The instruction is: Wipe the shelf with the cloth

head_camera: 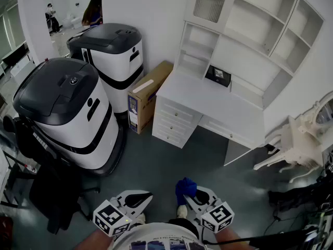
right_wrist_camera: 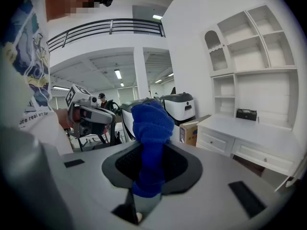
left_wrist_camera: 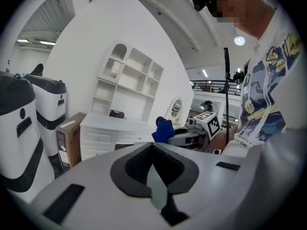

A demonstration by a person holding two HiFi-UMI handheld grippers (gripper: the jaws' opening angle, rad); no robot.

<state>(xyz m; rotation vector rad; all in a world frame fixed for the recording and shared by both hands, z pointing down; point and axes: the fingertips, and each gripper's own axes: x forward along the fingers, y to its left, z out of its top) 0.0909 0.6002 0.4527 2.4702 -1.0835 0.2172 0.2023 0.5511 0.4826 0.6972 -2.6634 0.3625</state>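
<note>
Ahead and to the left of the left tongs (head_camera: 139, 198), two white machines with dark lids, the nearer machine (head_camera: 67, 113) and the farther machine (head_camera: 112, 53), stand side by side on the grey floor (head_camera: 156, 165). The left tongs are held low before the person's shirt (head_camera: 156, 241), jaws brought together with nothing between them. Straight ahead of them, a cardboard box (head_camera: 148, 95) leans between the farther machine and the white table (head_camera: 208, 95).

Just to the right, the right tongs (head_camera: 195, 197) are clamped on the blue cloth (head_camera: 185, 187), which stands bunched above the jaws, well apart from the furniture. Ahead and to the right of these tongs, the white shelf (head_camera: 244, 40) rises from the back of the table. What appears to be a small black box (head_camera: 218, 76) sits in its lowest bay, on the tabletop. Farther right of the right tongs stands a white chair (head_camera: 296, 142).
</note>
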